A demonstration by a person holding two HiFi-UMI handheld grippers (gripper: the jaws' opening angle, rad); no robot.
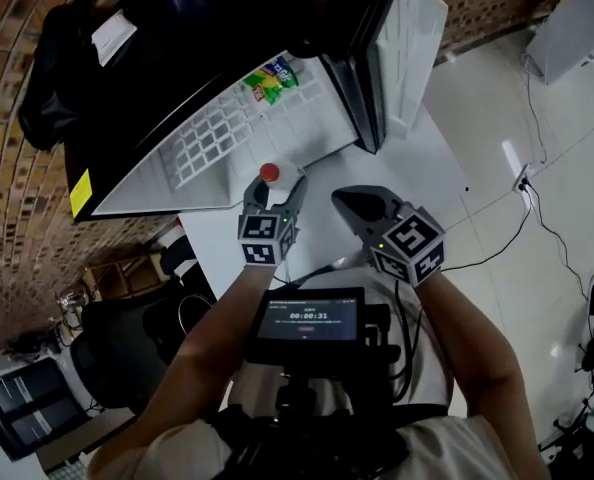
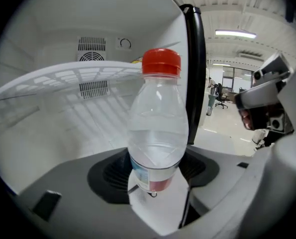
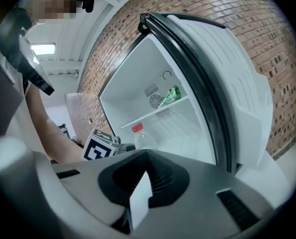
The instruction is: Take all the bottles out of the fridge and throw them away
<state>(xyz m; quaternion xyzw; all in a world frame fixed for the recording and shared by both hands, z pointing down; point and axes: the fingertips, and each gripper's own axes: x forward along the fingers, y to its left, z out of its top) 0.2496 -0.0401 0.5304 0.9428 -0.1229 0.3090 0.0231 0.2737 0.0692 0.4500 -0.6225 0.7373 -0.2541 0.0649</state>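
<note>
The lower part of one clear bottle (image 2: 158, 133) with a red cap is clamped between the ribbed pads (image 2: 108, 176) of the left gripper (image 2: 155, 185). The jaws are kept partly apart by the bottle's width, and the bottle is held upright. Whether its base is touching the floor of the fridge (image 2: 43, 133) cannot be told. The jaws of the right gripper (image 3: 140, 183) are brought together, and nothing is held between them.

One bottle is counted in all. It is found at the near edge of the fridge's lower compartment, under the one wire shelf (image 2: 73, 76). One green and yellow item (image 3: 172, 94), whose kind cannot be made out, is seen on that shelf at the far end. Two vents (image 2: 92, 44) are set in the far wall, one above the shelf and one below it. One door (image 3: 227, 73) is swung open on the right.

Two marker cubes (image 1: 260, 240) are counted, one on each gripper. The left forearm (image 1: 212, 338) is stretched forward, and its gripper is pushed just past the fridge's near edge. The right forearm (image 1: 477, 348) is stretched forward alongside it. The right gripper is held outside the fridge, just to the right of the left one and near the door's lower edge, its tip pointed toward the bottle.
</note>
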